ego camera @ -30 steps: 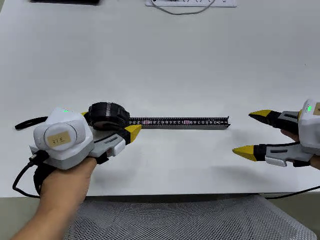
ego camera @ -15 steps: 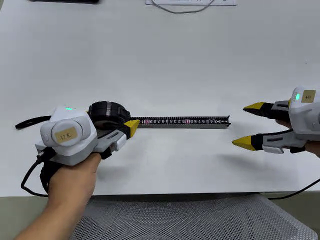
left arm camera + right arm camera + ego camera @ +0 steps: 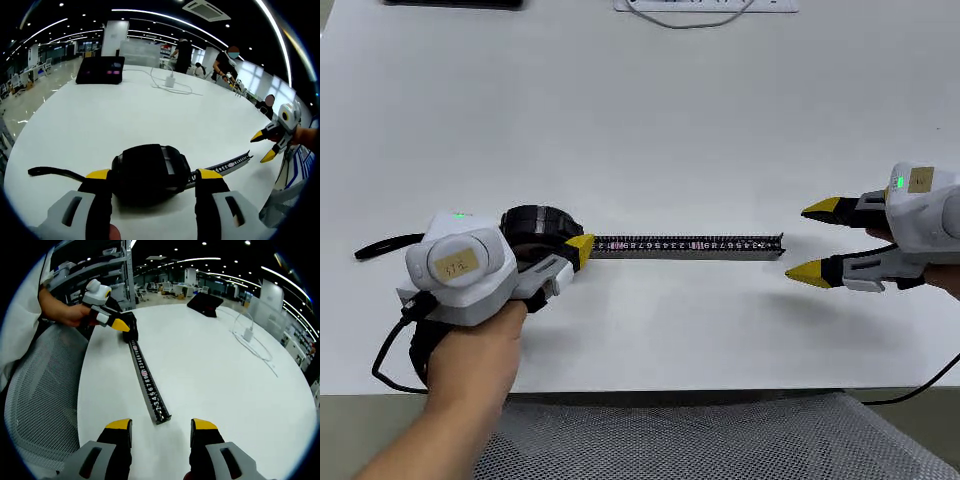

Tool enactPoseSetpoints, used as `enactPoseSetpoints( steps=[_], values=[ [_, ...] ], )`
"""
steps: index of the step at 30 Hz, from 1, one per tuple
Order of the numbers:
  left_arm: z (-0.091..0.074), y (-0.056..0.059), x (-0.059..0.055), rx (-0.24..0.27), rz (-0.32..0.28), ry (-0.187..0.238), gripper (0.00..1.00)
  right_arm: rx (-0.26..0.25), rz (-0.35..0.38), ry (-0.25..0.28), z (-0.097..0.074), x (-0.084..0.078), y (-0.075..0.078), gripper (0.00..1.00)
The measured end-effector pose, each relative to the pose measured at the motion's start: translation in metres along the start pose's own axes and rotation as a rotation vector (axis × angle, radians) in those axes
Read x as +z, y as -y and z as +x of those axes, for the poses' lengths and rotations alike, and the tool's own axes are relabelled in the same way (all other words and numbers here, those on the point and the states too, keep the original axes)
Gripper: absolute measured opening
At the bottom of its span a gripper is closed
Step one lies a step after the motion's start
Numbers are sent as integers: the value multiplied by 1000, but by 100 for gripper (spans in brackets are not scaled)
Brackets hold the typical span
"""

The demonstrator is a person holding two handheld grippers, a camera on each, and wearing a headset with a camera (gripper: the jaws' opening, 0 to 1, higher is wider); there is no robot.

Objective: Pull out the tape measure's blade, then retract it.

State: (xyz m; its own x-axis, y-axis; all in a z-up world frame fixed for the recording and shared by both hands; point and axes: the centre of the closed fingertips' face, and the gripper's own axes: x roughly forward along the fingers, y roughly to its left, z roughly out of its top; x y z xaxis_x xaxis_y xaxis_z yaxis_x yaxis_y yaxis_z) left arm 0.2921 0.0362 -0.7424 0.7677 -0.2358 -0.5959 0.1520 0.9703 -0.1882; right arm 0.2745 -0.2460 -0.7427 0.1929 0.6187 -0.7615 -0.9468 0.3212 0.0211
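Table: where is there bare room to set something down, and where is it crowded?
Free: the wide stretch beyond the blade, up to the white cable. Crowded: around the tape measure in the left gripper.

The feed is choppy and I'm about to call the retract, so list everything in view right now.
tape measure: one, black case, on the table between the left tool's jaws
blade: one, dark with pale numbers, pulled out flat on the table, its tip toward the right tool but clear of it
strap: one, black, on the table left of the case
table: one, white
charger with cable: one, white, far side of the table
flat device: one, black, far side of the table
mesh chair: one, grey, at the near edge
left tool: one, white and black with yellow tips, shut on the tape measure
right tool: one, same colours, open, just past the blade tip
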Motion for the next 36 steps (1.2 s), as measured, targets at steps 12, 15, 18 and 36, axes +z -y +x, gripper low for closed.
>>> enactPoseSetpoints(
  steps=[12, 15, 18, 36],
  values=[
    [1, -2, -1, 9, -7, -1, 60, 37, -52, -44, 10, -4, 1, 41],
    [1, -3, 0, 10, -26, 3, 60, 45, -68, -57, 12, -5, 2, 40],
    [1, -3, 0, 12, -22, 3, 59, 50, -85, -68, 13, -5, 2, 38],
    [1, -4, -1, 10, -25, -13, 58, 132, -179, -145, 26, -10, -1, 27]
  ],
)
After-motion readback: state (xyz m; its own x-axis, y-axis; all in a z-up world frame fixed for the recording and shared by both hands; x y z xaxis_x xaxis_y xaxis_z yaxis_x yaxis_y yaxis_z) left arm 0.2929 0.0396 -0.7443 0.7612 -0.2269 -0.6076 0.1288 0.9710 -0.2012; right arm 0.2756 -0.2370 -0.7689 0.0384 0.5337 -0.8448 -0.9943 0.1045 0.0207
